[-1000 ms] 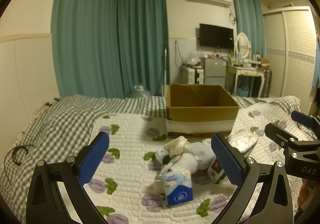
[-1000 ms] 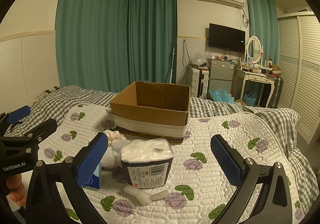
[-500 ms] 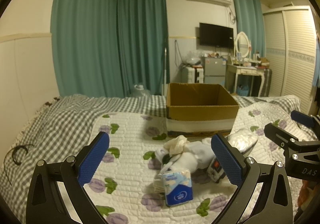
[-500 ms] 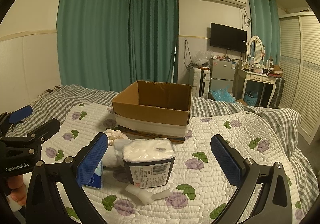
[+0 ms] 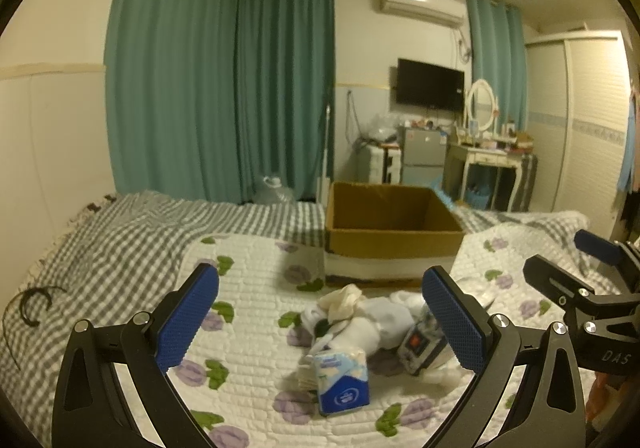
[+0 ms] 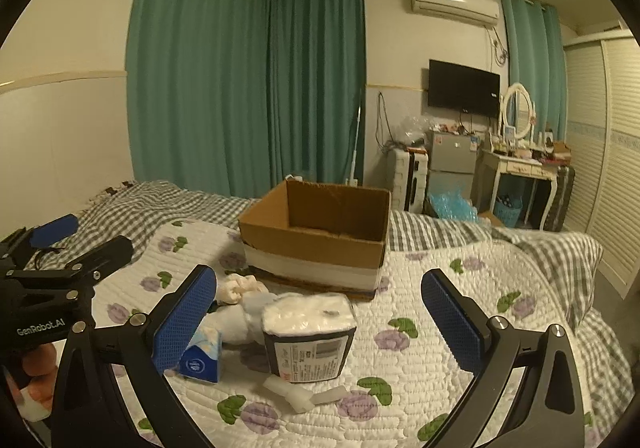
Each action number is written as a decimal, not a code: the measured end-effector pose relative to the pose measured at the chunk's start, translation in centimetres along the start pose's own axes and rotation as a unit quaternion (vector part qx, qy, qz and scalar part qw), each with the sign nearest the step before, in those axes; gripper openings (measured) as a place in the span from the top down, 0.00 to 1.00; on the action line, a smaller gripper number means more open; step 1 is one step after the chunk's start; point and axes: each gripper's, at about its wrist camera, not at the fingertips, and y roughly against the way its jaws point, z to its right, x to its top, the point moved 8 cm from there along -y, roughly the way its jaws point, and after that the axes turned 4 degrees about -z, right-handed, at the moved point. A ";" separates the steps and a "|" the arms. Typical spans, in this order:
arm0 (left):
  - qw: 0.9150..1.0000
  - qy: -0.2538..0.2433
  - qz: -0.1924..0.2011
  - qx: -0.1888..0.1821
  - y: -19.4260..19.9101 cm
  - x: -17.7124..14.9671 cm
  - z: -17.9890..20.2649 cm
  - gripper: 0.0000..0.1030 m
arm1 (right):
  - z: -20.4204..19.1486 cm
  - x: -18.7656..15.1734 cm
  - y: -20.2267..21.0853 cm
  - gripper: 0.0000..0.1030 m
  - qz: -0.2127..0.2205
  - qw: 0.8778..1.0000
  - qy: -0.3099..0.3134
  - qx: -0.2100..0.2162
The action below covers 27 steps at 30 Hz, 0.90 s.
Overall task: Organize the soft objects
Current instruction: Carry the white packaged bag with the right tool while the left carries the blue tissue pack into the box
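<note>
Blue-padded, our left gripper (image 5: 320, 322) and right gripper (image 6: 318, 318) both hover spread wide, holding nothing. Between them on the quilt (image 6: 420, 360) we see the tissue pack (image 5: 342, 382), cotton pack (image 6: 310, 336) and white cloths (image 5: 360, 318), just before the open cardboard box (image 6: 320, 232).

On the bed (image 6: 460, 328), the cardboard box (image 6: 316, 244) sits far; nearer lie the cotton pack (image 6: 308, 336), tissue packet (image 6: 202, 356) to its left, and crumpled cloths (image 6: 240, 288) between.

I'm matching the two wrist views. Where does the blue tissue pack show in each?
Left wrist: blue tissue pack, lower centre, between the open fingers.
Right wrist: blue tissue pack, lower left, partly behind the left finger.
Shared landmark: cardboard box behind the pile.
</note>
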 end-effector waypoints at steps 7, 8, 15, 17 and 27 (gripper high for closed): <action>0.999 -0.004 -0.028 0.017 -0.5 -0.9 -0.1 0.00 | 0.3 -2.7 -3.0 0.00 -0.069 0.997 0.002 0.019; 0.999 -0.002 -0.043 0.018 -1.3 -1.7 -0.2 0.00 | 0.4 -3.4 -3.7 0.00 -0.078 0.997 0.003 0.020; 0.990 0.008 -0.142 0.002 -5.8 -7.6 0.1 0.00 | 0.3 -6.5 -8.7 0.00 -0.137 0.990 -0.011 0.042; 0.987 0.003 -0.160 -0.002 -6.6 -8.8 0.7 0.00 | 0.1 -6.8 -9.9 0.00 -0.146 0.988 -0.016 0.047; 0.976 -0.011 -0.216 -0.006 -10.6 -12.1 2.4 0.15 | -0.7 -7.5 -13.9 0.09 -0.173 0.984 -0.011 0.049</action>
